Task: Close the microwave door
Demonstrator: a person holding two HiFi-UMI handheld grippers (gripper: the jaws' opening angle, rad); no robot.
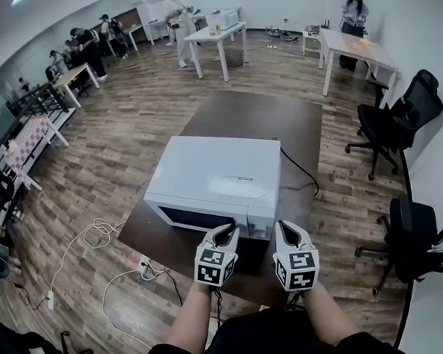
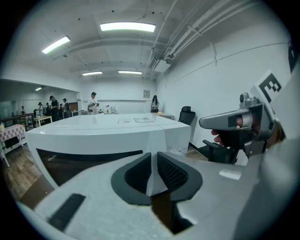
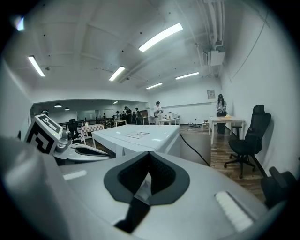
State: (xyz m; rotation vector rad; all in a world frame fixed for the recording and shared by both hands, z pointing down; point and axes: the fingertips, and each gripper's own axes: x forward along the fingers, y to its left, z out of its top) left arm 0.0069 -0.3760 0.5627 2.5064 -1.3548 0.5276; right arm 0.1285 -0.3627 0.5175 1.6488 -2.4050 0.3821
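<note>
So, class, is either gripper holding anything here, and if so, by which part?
Nothing is held. The left gripper and the right gripper each have their fingers together with nothing between them, near the microwave.

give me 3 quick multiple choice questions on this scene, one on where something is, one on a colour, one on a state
1. The microwave stands on:
A) the floor
B) a dark brown table
C) an office chair

2. The microwave's casing is:
A) white
B) black
C) red

3. The microwave's door is:
A) swung wide open
B) taken off
C) shut

Answers:
1. B, the head view shows the dark tabletop under and behind it.
2. A, its top and sides are plain white in all three views.
3. C, the door with its dark window lies flush with the front of the casing.
</note>
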